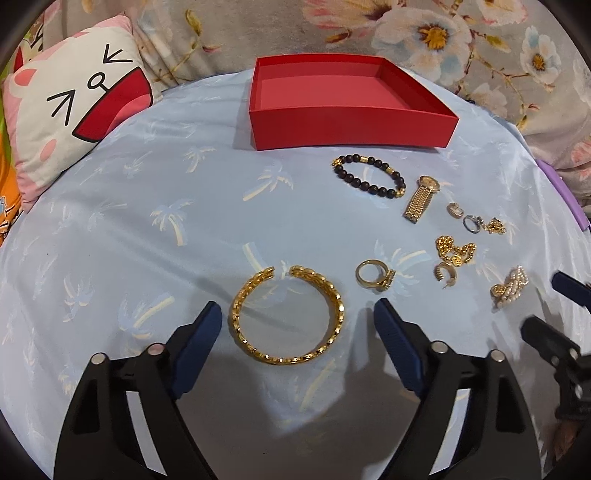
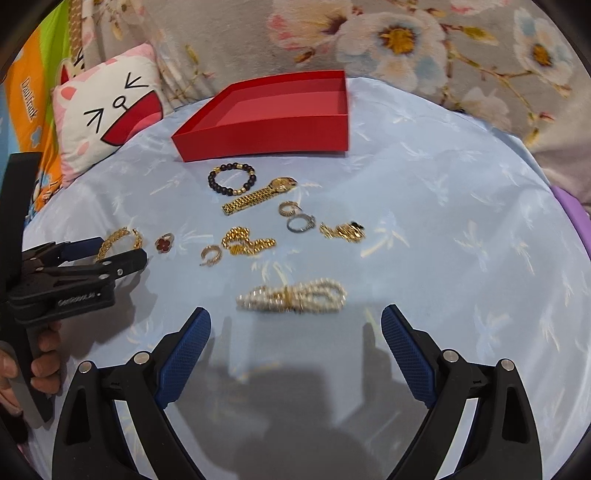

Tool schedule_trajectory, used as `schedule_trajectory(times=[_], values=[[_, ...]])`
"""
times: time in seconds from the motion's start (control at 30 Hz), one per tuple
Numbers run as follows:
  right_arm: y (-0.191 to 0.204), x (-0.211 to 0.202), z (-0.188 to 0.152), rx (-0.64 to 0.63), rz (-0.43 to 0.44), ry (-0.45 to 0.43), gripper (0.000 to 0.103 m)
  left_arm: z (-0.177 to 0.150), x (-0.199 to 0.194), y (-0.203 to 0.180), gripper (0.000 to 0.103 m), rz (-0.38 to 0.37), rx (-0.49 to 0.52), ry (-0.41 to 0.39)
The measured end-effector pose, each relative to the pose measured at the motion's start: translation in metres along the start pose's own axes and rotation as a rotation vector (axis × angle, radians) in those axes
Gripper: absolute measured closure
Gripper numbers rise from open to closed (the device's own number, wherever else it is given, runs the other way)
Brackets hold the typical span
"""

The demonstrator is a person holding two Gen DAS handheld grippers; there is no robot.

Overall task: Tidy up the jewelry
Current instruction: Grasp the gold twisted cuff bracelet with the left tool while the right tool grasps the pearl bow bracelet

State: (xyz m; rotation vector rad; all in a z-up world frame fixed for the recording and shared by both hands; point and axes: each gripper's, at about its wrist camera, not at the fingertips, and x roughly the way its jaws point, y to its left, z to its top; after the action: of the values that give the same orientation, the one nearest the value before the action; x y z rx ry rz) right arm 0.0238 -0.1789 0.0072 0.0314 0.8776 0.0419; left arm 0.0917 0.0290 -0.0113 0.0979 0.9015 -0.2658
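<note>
An empty red box (image 1: 351, 122) stands at the back of the blue cloth; it also shows in the right wrist view (image 2: 266, 142). My left gripper (image 1: 297, 317) is open, its fingers either side of a gold cuff bangle (image 1: 236, 314). My right gripper (image 2: 295, 323) is open, just short of a pearl bracelet (image 2: 291, 295). Between them and the box lie a black bead bracelet (image 1: 367, 175), a gold watch (image 1: 421, 197), a gold ring (image 1: 375, 275), a red clover ring (image 2: 163, 243), gold chains (image 2: 247, 242) and small hoop earrings (image 2: 211, 254).
A cat-face pillow (image 1: 70, 122) lies at the back left. Floral fabric (image 1: 443, 33) rises behind the box. The blue palm-print cloth (image 1: 147, 221) covers the surface. The left gripper shows at the left edge of the right wrist view (image 2: 110, 254).
</note>
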Motion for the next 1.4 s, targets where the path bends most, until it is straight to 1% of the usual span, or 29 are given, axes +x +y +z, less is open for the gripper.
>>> schedule_trajectory(times=[0.07,0.1,0.17,0.2,0.3,0.33,0.37,0.4,0.53,0.6,0.73,0.77,0.83,0.87,0.9,0.93,1.03,1.07,1.1,1.13,1.2,1.23,1.3,1.4], values=[[0.000,0.007,0.008,-0.041,0.036,-0.002,0.013,0.000,-0.001,0.002,0.030,-0.012,-0.007,-0.008],[0.000,0.012,0.013,-0.067,0.070,0.010,0.013,0.000,-0.002,0.003,0.032,-0.015,-0.009,-0.010],[0.000,0.019,0.018,-0.103,0.100,0.032,0.014,0.000,-0.002,0.003,0.034,-0.022,-0.007,-0.013],[0.000,0.023,0.019,-0.126,0.112,0.043,0.016,-0.001,-0.002,0.002,0.035,-0.024,-0.005,-0.015],[0.002,0.027,0.020,-0.174,0.114,0.062,0.030,-0.002,-0.003,0.003,0.038,-0.027,-0.008,-0.020],[0.002,0.028,0.018,-0.178,0.118,0.074,0.036,-0.002,-0.004,0.003,0.040,-0.033,-0.009,-0.023],[0.001,0.029,0.016,-0.179,0.124,0.082,0.036,-0.002,-0.004,0.004,0.043,-0.034,-0.011,-0.025],[0.001,0.027,0.013,-0.175,0.136,0.083,0.036,-0.003,-0.004,0.004,0.044,-0.038,-0.009,-0.025],[0.002,0.020,0.004,-0.170,0.155,0.084,0.037,-0.005,-0.007,0.002,0.044,-0.048,0.003,-0.025],[0.002,0.016,-0.001,-0.159,0.168,0.086,0.037,-0.007,-0.008,0.002,0.046,-0.053,0.004,-0.028],[0.001,0.010,-0.006,-0.125,0.186,0.083,0.038,-0.009,-0.010,0.001,0.046,-0.052,0.007,-0.026],[0.000,0.010,-0.007,-0.122,0.185,0.081,0.037,-0.010,-0.010,0.000,0.045,-0.049,0.011,-0.024],[0.000,0.009,-0.010,-0.115,0.173,0.072,0.035,-0.011,-0.010,-0.002,0.035,-0.047,0.011,-0.021],[-0.001,0.008,-0.011,-0.108,0.170,0.068,0.034,-0.012,-0.010,-0.002,0.023,-0.040,0.006,-0.014],[-0.001,0.007,-0.012,-0.104,0.165,0.067,0.033,-0.013,-0.009,-0.002,0.012,-0.030,-0.004,-0.004],[-0.002,0.006,-0.014,-0.100,0.155,0.066,0.031,-0.013,-0.009,-0.001,0.012,-0.027,-0.014,0.002],[0.000,0.005,-0.016,-0.106,0.131,0.062,0.031,-0.014,-0.008,0.002,0.012,-0.021,-0.028,0.002],[0.002,0.005,-0.017,-0.113,0.121,0.062,0.031,-0.013,-0.007,0.002,0.014,-0.011,-0.026,0.003],[0.003,0.005,-0.017,-0.119,0.115,0.062,0.031,-0.013,-0.007,0.001,0.018,-0.002,-0.024,0.001],[0.003,0.004,-0.018,-0.120,0.111,0.062,0.032,-0.013,-0.008,0.000,0.021,0.004,-0.020,-0.003],[0.001,0.003,-0.019,-0.109,0.115,0.063,0.033,-0.013,-0.009,0.000,0.037,0.012,-0.011,-0.016],[0.001,0.002,-0.020,-0.103,0.116,0.065,0.033,-0.014,-0.010,-0.001,0.039,0.010,-0.010,-0.020],[-0.001,0.000,-0.022,-0.088,0.113,0.068,0.033,-0.015,-0.012,-0.001,0.048,0.008,-0.003,-0.026],[0.000,-0.004,-0.026,-0.075,0.107,0.067,0.034,-0.016,-0.013,0.000,0.048,-0.009,-0.003,-0.028]])
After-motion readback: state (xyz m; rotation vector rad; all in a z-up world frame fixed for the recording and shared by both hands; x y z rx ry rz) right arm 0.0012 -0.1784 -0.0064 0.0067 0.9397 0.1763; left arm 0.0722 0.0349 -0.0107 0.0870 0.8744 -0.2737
